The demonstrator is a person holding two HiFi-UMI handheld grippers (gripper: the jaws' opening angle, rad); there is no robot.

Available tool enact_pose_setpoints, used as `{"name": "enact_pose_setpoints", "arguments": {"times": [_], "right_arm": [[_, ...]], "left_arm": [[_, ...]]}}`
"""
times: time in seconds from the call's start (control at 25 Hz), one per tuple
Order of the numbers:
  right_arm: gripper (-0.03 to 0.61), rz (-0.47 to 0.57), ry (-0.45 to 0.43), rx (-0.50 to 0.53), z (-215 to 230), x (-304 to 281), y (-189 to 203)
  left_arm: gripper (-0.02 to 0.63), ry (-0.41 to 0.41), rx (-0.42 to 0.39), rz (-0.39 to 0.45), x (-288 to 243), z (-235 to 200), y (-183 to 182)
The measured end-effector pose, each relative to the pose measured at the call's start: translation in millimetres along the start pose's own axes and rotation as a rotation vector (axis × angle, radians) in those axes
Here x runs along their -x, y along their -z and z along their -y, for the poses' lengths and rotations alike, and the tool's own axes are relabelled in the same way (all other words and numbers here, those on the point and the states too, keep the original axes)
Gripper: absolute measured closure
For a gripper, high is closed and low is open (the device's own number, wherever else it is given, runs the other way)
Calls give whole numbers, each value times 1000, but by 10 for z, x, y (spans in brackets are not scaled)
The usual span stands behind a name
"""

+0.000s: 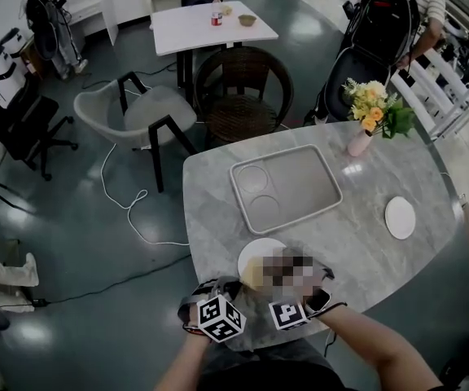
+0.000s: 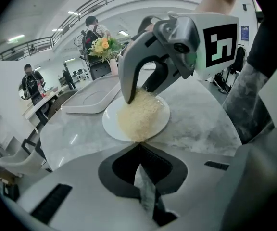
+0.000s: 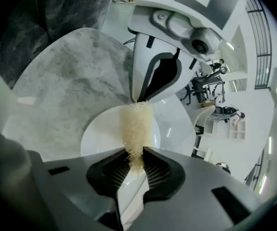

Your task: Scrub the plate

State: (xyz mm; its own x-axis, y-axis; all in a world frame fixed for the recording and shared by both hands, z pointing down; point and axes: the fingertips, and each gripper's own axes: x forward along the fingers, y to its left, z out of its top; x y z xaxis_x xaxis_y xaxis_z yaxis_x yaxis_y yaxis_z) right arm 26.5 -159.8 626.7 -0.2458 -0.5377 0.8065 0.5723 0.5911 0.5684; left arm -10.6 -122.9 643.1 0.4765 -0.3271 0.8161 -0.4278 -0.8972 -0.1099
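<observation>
A white plate (image 1: pixel 255 253) lies on the marble table (image 1: pixel 365 259) near its front edge, just ahead of both grippers. A pale yellow fibrous scrubber (image 2: pixel 138 112) rests across the plate (image 2: pixel 110 121). My right gripper (image 3: pixel 137 157) is shut on the scrubber (image 3: pixel 136 124), which stretches over the plate (image 3: pixel 100 134). The left gripper (image 2: pixel 139 146) is shut, its tips at the plate's near rim where the scrubber ends; nothing shows between them. In the head view a mosaic patch hides the right gripper (image 1: pixel 287 277) tips; the left gripper (image 1: pixel 238 283) sits beside it.
A grey sectioned tray (image 1: pixel 286 187) lies in the table's middle. A small white plate (image 1: pixel 400 217) sits at the right, and a pink vase of yellow flowers (image 1: pixel 369 116) at the far edge. Chairs (image 1: pixel 243 96) and people stand beyond the table.
</observation>
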Motion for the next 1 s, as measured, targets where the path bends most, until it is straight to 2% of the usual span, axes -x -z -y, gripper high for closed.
{"name": "enact_pose_setpoints", "arguments": {"times": [0.04, 0.2, 0.4, 0.52, 0.72, 0.88, 1.0], "right_arm": [[500, -5, 4, -6, 30, -23, 23], [501, 45, 79, -140, 248, -104, 18], [502, -26, 60, -146, 265, -180, 244], [502, -114, 21, -99, 248, -162, 484], [502, -150, 10, -121, 134, -141, 637], [502, -107, 42, -163, 53, -51, 569], [501, -58, 29, -184, -89, 22, 436]], "left_arm": [[603, 1, 1, 0, 1, 0, 0], [603, 0, -1, -6, 0, 4, -4], [603, -1, -4, -11, 1, 5, 1], [603, 3, -8, -13, 8, -2, -3], [603, 7, -4, -8, 4, 1, 7], [603, 8, -2, -5, 17, -1, 0], [603, 9, 0, -3, 15, 6, -4]]}}
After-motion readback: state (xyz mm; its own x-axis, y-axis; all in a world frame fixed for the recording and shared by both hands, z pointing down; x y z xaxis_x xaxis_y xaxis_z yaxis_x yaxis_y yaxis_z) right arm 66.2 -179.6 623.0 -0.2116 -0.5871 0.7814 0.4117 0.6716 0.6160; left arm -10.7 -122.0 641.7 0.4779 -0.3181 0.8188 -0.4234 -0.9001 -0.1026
